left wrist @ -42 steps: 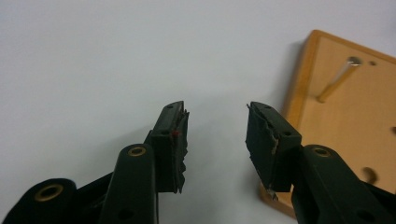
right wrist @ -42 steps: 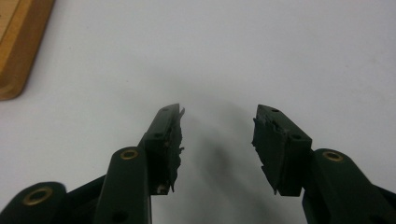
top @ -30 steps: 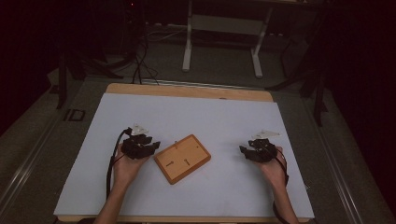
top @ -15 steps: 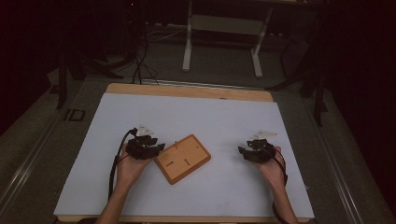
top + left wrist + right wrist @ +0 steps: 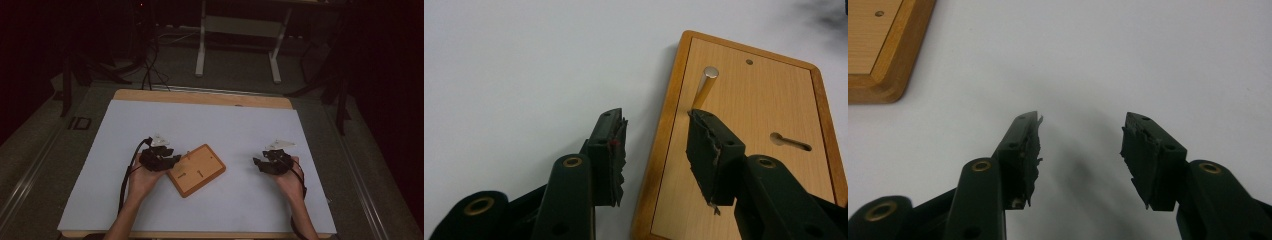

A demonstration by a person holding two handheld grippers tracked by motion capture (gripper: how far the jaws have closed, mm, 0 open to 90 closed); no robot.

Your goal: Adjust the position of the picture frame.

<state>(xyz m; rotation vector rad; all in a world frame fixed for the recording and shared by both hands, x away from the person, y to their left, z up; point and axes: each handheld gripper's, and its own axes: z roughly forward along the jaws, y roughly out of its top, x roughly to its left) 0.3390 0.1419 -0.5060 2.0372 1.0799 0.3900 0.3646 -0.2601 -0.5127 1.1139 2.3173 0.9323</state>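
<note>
Broadly, a white table [image 5: 200,125] carries a wooden board [image 5: 196,169] lying flat at its near middle, turned askew. From the board's left end a thin metal peg [image 5: 704,87] rises with a tilt, and a keyhole slot [image 5: 790,142] and a small round hole [image 5: 749,62] are cut into its face.

At the board's left edge sits the left gripper [image 5: 170,160], held in a hand [image 5: 141,179]. Its jaws stand apart, empty, straddling that edge: one jaw is over the bare table, the other over the wood, its tip at the base of the peg; contact there cannot be told.

Well apart on the right, the right gripper [image 5: 1080,132] rests in the other hand [image 5: 290,181], jaws gaping with nothing between them, pointing left toward the board, whose corner shows at the far left in the right gripper view.
</note>
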